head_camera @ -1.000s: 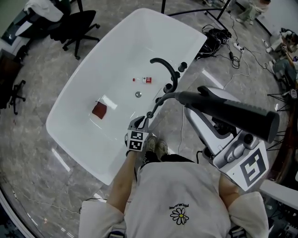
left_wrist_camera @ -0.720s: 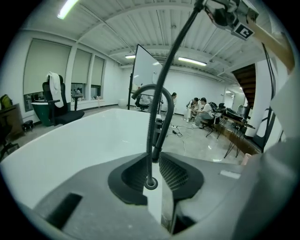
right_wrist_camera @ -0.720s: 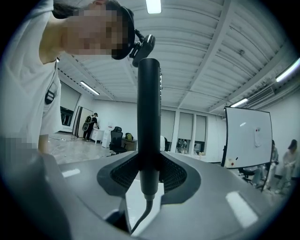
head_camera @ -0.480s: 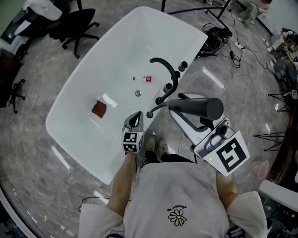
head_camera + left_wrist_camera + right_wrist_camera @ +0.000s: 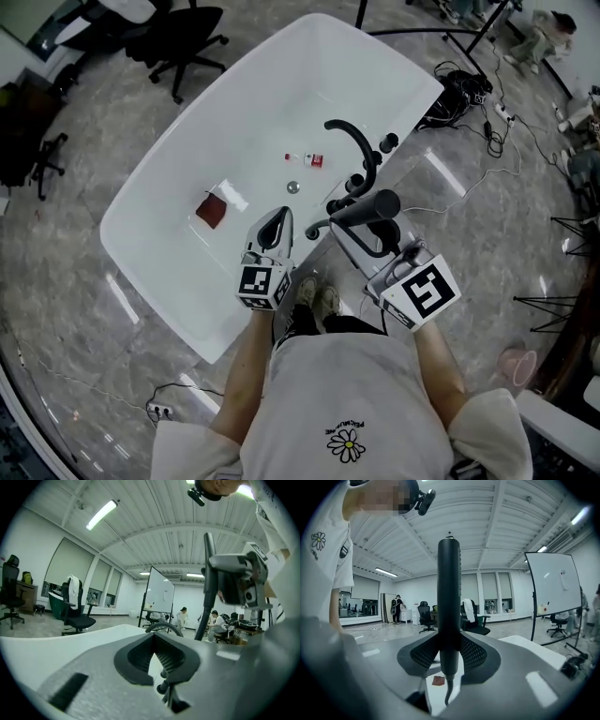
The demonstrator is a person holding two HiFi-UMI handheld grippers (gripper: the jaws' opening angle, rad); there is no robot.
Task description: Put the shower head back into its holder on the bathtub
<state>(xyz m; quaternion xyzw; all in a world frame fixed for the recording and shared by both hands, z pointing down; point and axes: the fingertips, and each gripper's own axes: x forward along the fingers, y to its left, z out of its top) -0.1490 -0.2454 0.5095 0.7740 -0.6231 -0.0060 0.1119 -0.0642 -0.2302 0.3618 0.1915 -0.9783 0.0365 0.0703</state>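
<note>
My right gripper point(image 5: 367, 228) is shut on the handle of the black shower head point(image 5: 375, 207). In the right gripper view the shower head point(image 5: 449, 597) stands upright between the pads point(image 5: 473, 654), and its hose point(image 5: 446, 693) hangs below. The hose point(image 5: 317, 227) runs to the black fittings point(image 5: 360, 182) on the rim of the white bathtub point(image 5: 178, 178), beside the curved black faucet point(image 5: 351, 139). My left gripper point(image 5: 279, 217) hovers shut over the tub's near rim and holds nothing. The left gripper view shows its pads point(image 5: 174, 660) together.
Inside the tub lie a red square point(image 5: 211, 210), a drain point(image 5: 293, 187) and small red-and-white items point(image 5: 314, 159). Office chairs point(image 5: 183, 37) stand beyond the tub. Cables point(image 5: 473, 94) trail over the floor at the right. My shoes point(image 5: 317, 297) are by the tub's side.
My left gripper has risen from beside the hose at the tub's rim. My right gripper has come down toward the rim, turning the shower head from lying across the view to more upright.
</note>
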